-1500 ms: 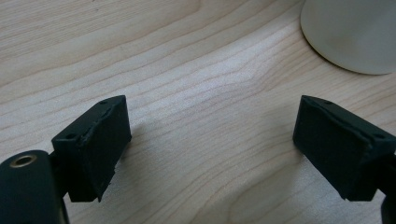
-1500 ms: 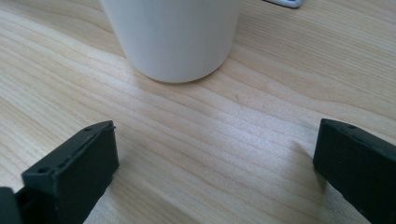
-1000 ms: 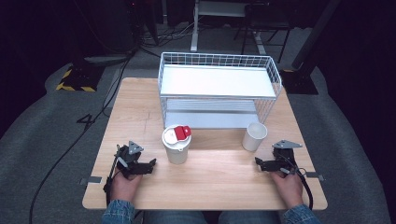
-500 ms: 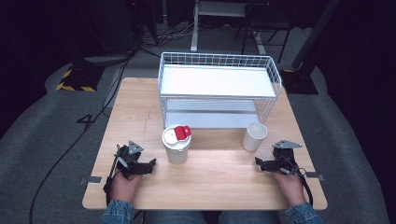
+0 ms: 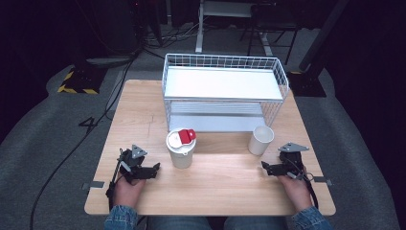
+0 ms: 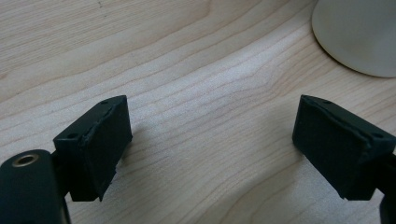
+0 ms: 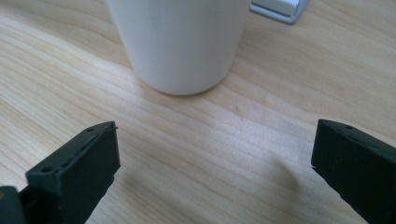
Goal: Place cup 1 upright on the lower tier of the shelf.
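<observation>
Right gripper (image 5: pixel 275 168), jaws spread and empty, faces the upright white cup (image 5: pixel 261 140) just ahead. Left gripper (image 5: pixel 143 170), jaws also spread, lies beside the lidded cup (image 5: pixel 181 148).

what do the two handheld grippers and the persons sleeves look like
Both the left gripper and the right gripper are black, each topped with a grey three-cornered plate and trailing a black cable toward the table's near edge. Up close, the jaws are blocky black pads with small holes near the corners. The person wears blue denim sleeves.
</observation>
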### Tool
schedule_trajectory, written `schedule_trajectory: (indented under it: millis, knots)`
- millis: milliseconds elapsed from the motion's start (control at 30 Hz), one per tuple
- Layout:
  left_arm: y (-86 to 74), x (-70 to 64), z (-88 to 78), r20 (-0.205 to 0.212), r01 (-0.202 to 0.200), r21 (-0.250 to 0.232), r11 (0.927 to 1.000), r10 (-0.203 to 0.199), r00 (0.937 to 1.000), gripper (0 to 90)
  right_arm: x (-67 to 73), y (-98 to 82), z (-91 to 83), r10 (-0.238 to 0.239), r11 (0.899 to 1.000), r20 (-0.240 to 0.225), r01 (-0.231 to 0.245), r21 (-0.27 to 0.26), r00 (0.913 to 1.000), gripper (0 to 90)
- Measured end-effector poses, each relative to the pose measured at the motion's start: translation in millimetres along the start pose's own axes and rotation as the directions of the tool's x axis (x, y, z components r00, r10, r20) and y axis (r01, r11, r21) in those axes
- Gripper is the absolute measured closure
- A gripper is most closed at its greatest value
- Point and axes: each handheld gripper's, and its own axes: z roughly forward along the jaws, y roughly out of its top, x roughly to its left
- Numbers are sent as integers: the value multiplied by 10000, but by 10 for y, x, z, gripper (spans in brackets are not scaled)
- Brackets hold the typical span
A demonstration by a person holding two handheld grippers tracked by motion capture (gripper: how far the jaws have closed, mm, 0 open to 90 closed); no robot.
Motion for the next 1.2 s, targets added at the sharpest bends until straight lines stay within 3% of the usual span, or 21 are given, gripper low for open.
schedule_trajectory:
  millis: [100,433,800,1067,1200]
  knots:
    - [0,0,0,0,-4,3,10000,4,10000,125,11,32,-12,-91,9999,28,91,-80,10000,11]
    - [0,0,0,2,-1,0,10000,1,10000,125,60,172,-46,-176,9939,32,179,-1090,9998,11]
    - [0,0,0,4,0,1,10000,0,10000,125,87,283,129,-71,9804,-452,-19,-1970,9990,19]
    - [0,0,0,3,2,0,10000,-2,10000,125,76,306,244,141,9666,-529,-271,-2550,9985,93]
    - [0,1,0,2,-4,2,10000,4,10000,125,80,301,298,177,9651,-520,-306,-2600,9985,120]
